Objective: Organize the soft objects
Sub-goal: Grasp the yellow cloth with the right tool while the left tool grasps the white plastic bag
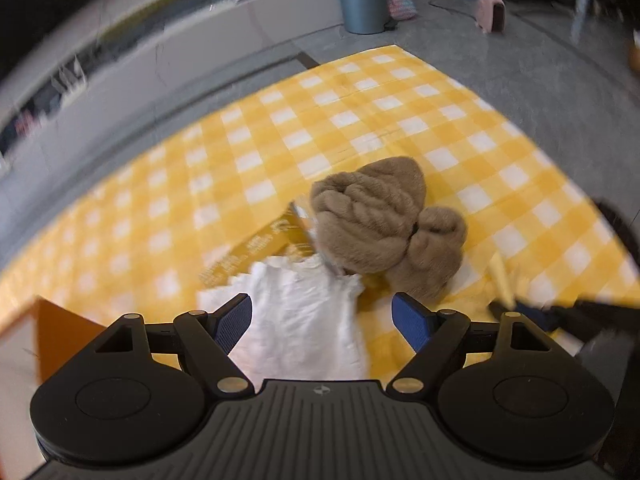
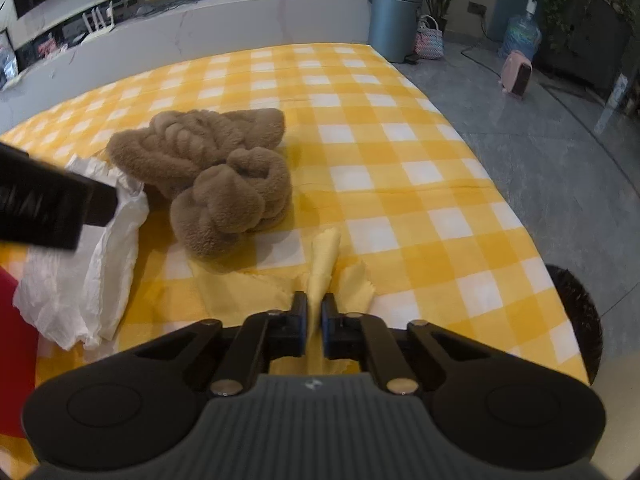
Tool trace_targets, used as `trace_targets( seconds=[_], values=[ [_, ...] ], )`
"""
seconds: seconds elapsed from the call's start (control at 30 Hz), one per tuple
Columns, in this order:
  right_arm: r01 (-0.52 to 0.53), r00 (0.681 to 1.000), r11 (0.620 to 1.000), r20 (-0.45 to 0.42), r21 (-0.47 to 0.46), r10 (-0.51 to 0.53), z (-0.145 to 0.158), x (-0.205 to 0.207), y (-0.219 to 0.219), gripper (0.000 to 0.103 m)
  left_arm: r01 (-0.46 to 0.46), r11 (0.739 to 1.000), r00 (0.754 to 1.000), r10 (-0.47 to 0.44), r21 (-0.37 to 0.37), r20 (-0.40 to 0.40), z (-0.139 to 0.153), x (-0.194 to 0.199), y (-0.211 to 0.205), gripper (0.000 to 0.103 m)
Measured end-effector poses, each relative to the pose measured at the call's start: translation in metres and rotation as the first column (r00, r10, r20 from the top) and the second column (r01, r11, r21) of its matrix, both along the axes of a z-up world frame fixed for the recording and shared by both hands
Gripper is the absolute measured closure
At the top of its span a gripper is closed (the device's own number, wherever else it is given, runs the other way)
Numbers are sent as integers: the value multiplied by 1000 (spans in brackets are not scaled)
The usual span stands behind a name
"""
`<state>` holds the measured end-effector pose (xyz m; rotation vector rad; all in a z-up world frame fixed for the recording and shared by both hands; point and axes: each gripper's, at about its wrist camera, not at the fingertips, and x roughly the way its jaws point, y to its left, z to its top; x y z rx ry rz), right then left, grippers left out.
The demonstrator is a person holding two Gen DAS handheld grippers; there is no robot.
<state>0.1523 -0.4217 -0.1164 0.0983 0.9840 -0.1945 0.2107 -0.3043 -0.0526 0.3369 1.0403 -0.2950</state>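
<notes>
A yellow-and-white checked cloth (image 2: 400,152) covers the table, and the soft things lie toward its near left part. The right gripper (image 2: 315,312) points steeply down at the near edge of the table, its jaws pinched together on a fold of a pale yellow cloth (image 2: 326,256); the fold rises between the blue pads as a narrow ridge, while the rest of that cloth lies flat and crumpled on the checked cloth around the fingertips. Just beyond it, toward the far left, sits a brown plush knotted scarf (image 2: 216,168), bundled in two lumps that touch each other, the nearer lump just beside the yellow cloth. To the left of the scarf lies a crumpled white fabric piece (image 2: 92,272), its far edge tucked under the scarf's side. The left gripper (image 1: 322,322) hangs over this white fabric (image 1: 304,320) with its jaws spread wide and nothing between the blue pads; in its blurred view the brown scarf (image 1: 380,220) lies just beyond the white fabric, partly resting on a flat yellow printed card or packet (image 1: 256,248) whose text I cannot read. Past the far right corner of the table a grey-blue lidded bin (image 2: 394,20) stands on the grey floor.
</notes>
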Motion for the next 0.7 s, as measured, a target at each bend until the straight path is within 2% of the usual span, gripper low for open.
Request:
trace_targets(
  seconds=[0.07,0.1,0.2,0.3,0.37,0.57,0.6,0.63,0.67,0.7],
  values=[
    [17,1000,1000,8,20,-17,2,-3,-5,99,-11,1000,999,9,-29,-48,-4,7,0,10],
    [26,1000,999,17,27,-27,3,-5,-7,99,-24,1000,998,23,-19,-61,-7,10,-1,10],
    [41,998,998,35,44,-43,6,-8,-14,99,-50,996,997,54,71,-56,-21,17,-4,10],
    [46,998,998,29,50,-48,5,-8,-14,99,28,984,998,-19,174,-55,-39,20,-11,10],
    [38,999,998,27,50,-39,4,-8,-13,99,5,971,999,3,240,-32,-50,21,-13,10],
    [49,998,998,48,51,-51,7,-11,-15,99,-64,966,997,75,252,-36,-64,27,-8,10],
    [50,997,997,50,54,-52,8,-11,-16,99,-66,968,996,78,244,-40,-63,26,-7,14],
    [49,997,997,49,56,-52,7,-11,-16,99,-59,970,996,73,236,-54,-62,26,-6,29],
    [52,997,997,49,58,-55,7,-11,-17,99,-41,970,995,61,239,-74,-60,26,-7,50],
    [55,997,997,49,60,-58,8,-11,-18,99,-23,967,996,45,253,-81,-57,24,-7,60]
  ],
)
